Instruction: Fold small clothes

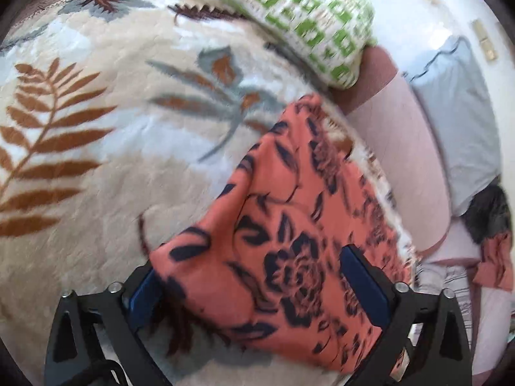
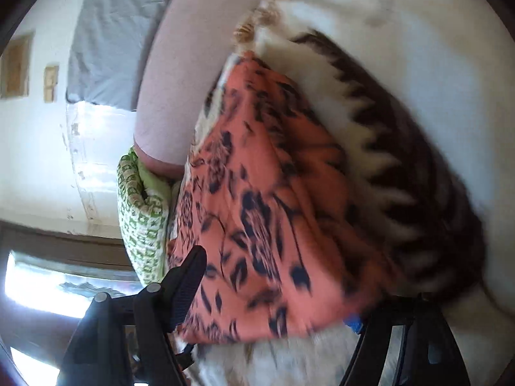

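A small orange garment with a dark floral print [image 1: 289, 225] lies on a cream blanket with a leaf pattern [image 1: 96, 128]. In the left wrist view my left gripper [image 1: 257, 292] stands open, its blue-padded fingers [image 1: 363, 283] wide apart on either side of the garment's near end. In the right wrist view the same garment [image 2: 267, 212] fills the middle, and my right gripper [image 2: 273, 289] is open around its near edge. The left finger [image 2: 186, 283] shows in front of the cloth; the right finger is mostly hidden behind it. Both views are motion-blurred.
A green-and-white patterned cushion [image 1: 309, 16] lies at the blanket's far edge; it also shows in the right wrist view [image 2: 141, 218]. A pink mattress edge [image 1: 408, 160], a grey pillow [image 1: 457, 119] and a pile of other clothes [image 1: 489, 244] lie beyond the blanket.
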### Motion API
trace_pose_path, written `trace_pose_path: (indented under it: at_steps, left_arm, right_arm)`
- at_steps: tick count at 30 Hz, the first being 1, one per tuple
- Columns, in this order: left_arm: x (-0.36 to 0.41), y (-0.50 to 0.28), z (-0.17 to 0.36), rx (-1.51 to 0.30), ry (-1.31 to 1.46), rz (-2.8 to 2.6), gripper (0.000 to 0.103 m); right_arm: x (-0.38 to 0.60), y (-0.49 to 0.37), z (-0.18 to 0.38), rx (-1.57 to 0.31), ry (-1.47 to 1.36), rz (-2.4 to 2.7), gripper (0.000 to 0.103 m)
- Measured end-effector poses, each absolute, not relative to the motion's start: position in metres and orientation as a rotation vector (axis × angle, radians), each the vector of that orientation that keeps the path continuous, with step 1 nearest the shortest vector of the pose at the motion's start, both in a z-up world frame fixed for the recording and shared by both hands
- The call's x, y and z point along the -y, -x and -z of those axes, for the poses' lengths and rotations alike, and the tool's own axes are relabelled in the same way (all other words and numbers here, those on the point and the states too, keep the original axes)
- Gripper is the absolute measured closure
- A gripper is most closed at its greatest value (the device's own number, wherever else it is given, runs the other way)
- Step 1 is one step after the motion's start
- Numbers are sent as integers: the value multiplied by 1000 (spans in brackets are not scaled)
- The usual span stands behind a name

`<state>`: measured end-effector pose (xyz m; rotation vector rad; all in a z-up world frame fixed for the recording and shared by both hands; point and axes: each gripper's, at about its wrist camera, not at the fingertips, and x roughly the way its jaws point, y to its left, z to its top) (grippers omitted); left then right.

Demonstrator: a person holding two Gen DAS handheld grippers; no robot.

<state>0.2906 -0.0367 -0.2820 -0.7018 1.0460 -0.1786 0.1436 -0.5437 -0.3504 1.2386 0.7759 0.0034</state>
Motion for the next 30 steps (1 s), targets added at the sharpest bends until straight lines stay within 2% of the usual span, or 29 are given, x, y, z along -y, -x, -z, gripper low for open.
trace_pose_path:
  at_steps: [1, 2, 3, 4, 5, 6, 10, 18, 26, 30]
  left_arm:
    - [39, -292, 283, -1039, 684, 195, 17]
    - [41, -292, 282, -1044, 655, 203, 24]
    - [45, -294, 283, -1047, 621, 211, 42]
    - [45, -295, 284, -1046, 612, 218, 55]
    - [45, -296, 285, -1045, 609, 232, 62]
    - [46, -298, 286, -1050, 606, 256, 70]
    - [43, -300, 286, -1031, 602, 327, 78]
    - [35, -268, 255, -989, 535, 417, 80]
    - [-14, -206, 240, -919, 505, 433, 80]
    - [-32, -179, 245, -903, 500, 399, 88]
  right_arm:
    - [539, -153, 349, -758, -1192, -19, 27]
    - [538, -160, 349, -762, -1153, -10, 36]
    - [536, -167, 348, -750, -1098, -16, 44]
    - [533, -171, 349, -752, -1060, -15, 74]
    - [532, -175, 354, -775, -1020, 3, 83]
    - [533, -175, 359, -777, -1037, 5, 84]
    - [527, -168, 337, -744, -984, 28, 86]
    - [492, -155, 289, -804, -869, 135, 87]
    - [469, -91, 302, -894, -859, 128, 87]
    - [466, -78, 320, -906, -902, 120, 87]
